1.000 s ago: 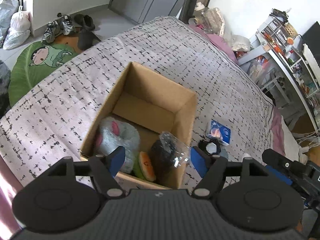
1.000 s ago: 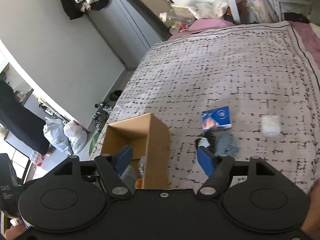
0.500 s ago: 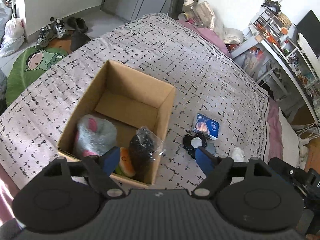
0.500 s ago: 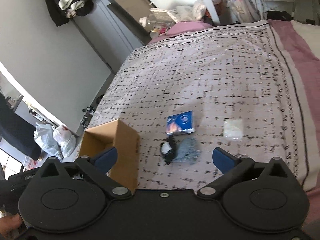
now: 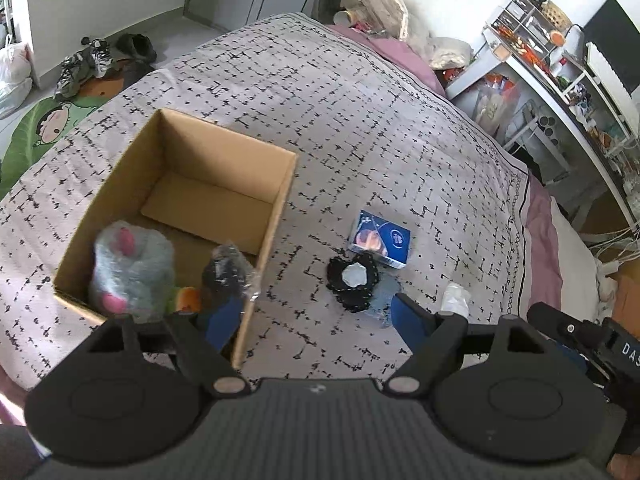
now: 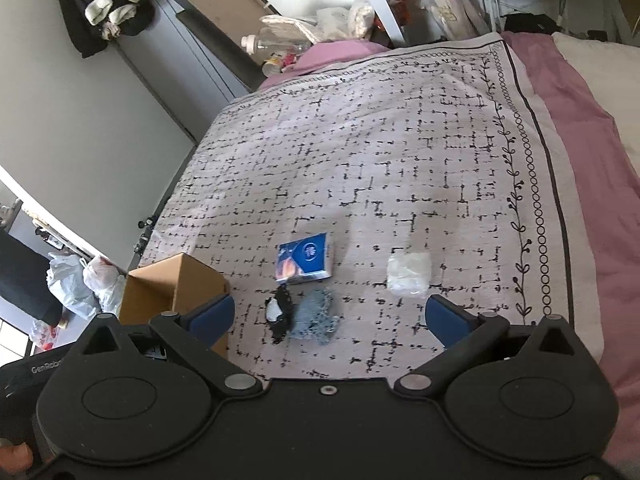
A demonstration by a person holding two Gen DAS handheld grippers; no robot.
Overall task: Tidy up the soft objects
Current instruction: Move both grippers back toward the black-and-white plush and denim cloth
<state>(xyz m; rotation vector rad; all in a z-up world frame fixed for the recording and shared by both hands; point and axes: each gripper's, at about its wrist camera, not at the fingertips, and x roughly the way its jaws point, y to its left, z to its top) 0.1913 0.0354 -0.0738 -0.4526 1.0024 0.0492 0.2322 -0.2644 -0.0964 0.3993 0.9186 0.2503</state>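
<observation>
- Soft objects: a grey plush (image 5: pixel 130 270), an orange toy (image 5: pixel 188 298) and a wrapped black bundle (image 5: pixel 226 274) already lie in the cardboard box (image 5: pixel 224 144).
- Left on the bedspread (image 6: pixel 400 140): blue packet (image 6: pixel 306 257), black lace piece (image 6: pixel 280 316), grey cloth (image 6: pixel 316 316), white bag (image 6: pixel 408 274), at two o'clock from the box.
- Left gripper (image 5: pixel 310 318) and right gripper (image 6: pixel 330 316) both gape empty.
- Since earlier, both slid from the box toward the pile; the right jaws widened, nothing between them.

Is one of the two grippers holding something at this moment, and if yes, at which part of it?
Nothing is held. The left gripper and the right gripper both stand open and empty above the bedspread; the right jaws have just been opening.
</observation>
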